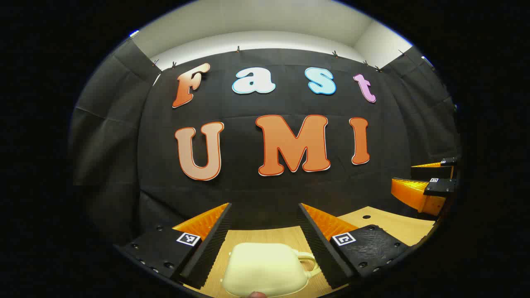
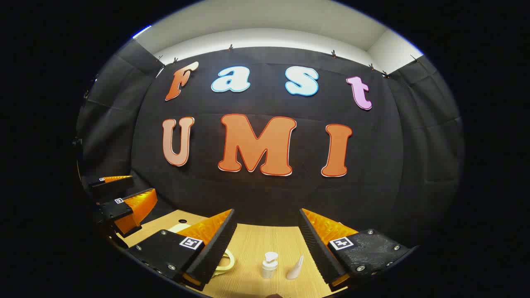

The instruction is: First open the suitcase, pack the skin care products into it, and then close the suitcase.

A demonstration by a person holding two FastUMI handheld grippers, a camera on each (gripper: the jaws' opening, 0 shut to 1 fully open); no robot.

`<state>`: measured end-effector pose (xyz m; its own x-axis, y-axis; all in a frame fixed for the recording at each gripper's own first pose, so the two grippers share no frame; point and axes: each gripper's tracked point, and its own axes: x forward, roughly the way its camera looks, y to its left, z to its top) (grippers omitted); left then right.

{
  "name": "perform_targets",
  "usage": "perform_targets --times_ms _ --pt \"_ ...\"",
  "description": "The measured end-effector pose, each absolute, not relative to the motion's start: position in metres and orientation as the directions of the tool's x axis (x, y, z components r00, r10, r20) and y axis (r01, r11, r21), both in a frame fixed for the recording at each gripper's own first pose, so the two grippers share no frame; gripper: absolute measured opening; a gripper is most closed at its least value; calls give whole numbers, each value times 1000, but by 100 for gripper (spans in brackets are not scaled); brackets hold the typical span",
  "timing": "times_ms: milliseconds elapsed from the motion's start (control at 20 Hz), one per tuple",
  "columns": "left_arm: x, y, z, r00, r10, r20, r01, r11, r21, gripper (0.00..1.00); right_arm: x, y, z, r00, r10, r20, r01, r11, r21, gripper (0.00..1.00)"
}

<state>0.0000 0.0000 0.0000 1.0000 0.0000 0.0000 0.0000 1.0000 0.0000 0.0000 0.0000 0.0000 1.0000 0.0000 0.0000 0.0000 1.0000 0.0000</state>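
The cream suitcase point(image 1: 265, 269) lies closed on the wooden tabletop point(image 1: 265, 236), low in the left gripper view with its near edge cut off; a loop handle point(image 1: 308, 260) juts from its right side. It sits between the spread fingers of the left gripper point(image 1: 265, 248), which stands wide open and grips nothing. In the right gripper view, a small white pump bottle point(image 2: 269, 265) stands upright beside a white tube point(image 2: 295, 269), both between the fingers of the right gripper point(image 2: 267, 250), also wide open and empty. Any label on either is too small to read. Square printed markers point(image 1: 188, 239) sit on the gripper bodies.
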Motion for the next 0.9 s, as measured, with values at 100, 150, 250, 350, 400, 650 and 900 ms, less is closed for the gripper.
perform_targets --times_ms 100,150,250,350,400,650,900 --pt "1 1 2 1000 3 12 -3 1000 4 99 -1 0 4 1000 -2 12 2 1000 -8 95" --pt "2 2 3 1000 2 17 -2 1000 4 100 -1 0 4 1000 -5 15 5 1000 -15 95" --pt "3 1 3 1000 -2 18 1 1000 6 100 -2 -2 2 1000 -8 11 8 1000 -18 95" --pt "3 1 2 1000 -3 14 3 1000 5 100 -3 -3 1 1000 -12 9 12 1000 -16 95" --pt "2 1 1 1000 -3 9 3 1000 3 100 -3 -3 1 1000 -13 7 13 1000 -17 95" --pt "1 4 1 1000 2 6 -2 1000 23 100 -3 -1 -1 1000 -8 9 9 1000 -27 95" --pt "0 5 -1 1000 -3 3 3 999 43 100 -3 0 -3 1000 -5 7 6 1000 -23 95"
